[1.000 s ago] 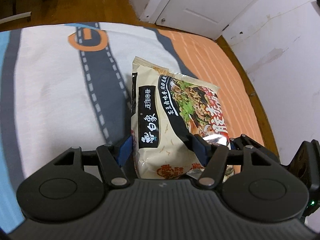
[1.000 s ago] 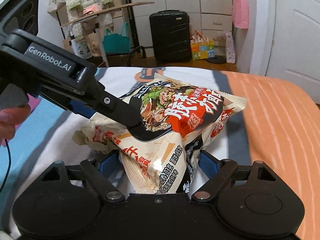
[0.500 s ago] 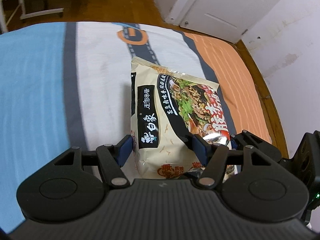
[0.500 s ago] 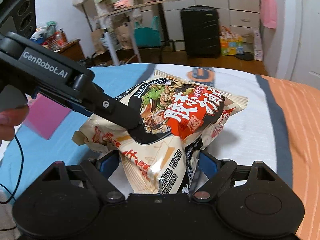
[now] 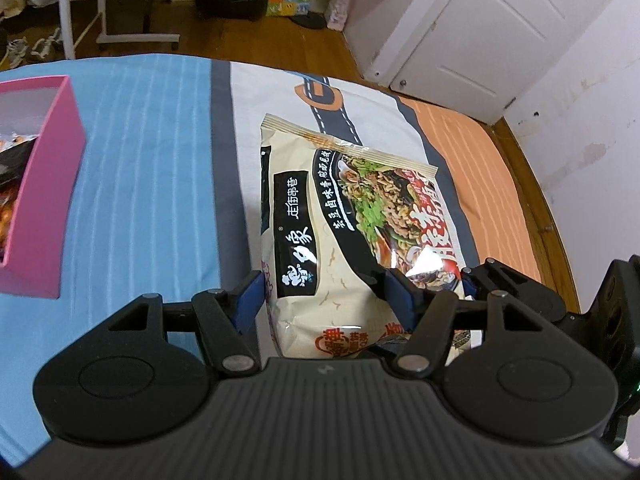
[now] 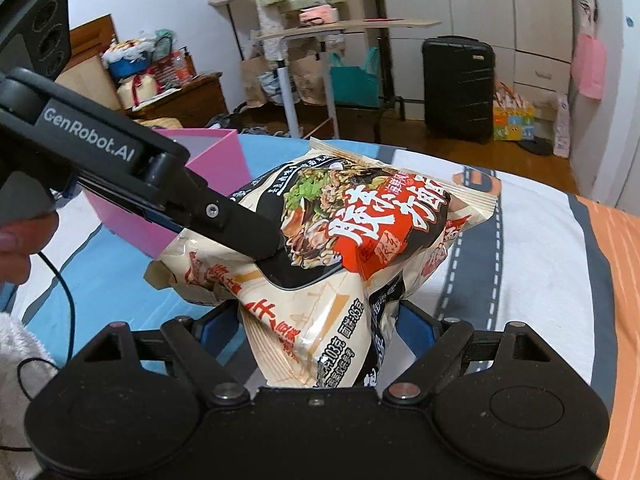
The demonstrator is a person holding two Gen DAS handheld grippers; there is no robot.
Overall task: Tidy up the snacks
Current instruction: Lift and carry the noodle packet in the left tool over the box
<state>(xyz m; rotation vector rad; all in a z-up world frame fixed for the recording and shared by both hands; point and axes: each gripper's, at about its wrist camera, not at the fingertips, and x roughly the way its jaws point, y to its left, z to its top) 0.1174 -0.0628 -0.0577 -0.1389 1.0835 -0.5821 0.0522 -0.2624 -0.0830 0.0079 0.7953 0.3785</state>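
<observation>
Above the bed (image 5: 152,168), a packet of instant noodles (image 5: 332,240) is held up between both tongs. In the left wrist view, the left tongs (image 5: 324,296) are seen closed on the near end of the packet, with the blue pads pressed against its two sides and the wrapper dented where the right-hand pad bites in. In the right wrist view, the right tongs (image 6: 316,324) are clamped on another end of the same packet, whose wrapper is pinched and creased between the blue pads, and the black finger of the left tongs is laid across the printed face of the packet. A pink box (image 5: 44,184) is seen on the blue stripe of the bedspread, to the left of the packet, with other wrapped snacks partly visible inside it. In the right wrist view, the same box is seen behind the left tongs. A fingertip of the person's hand (image 6: 16,240) is visible at the left edge, on the grip of the left tongs.
</observation>
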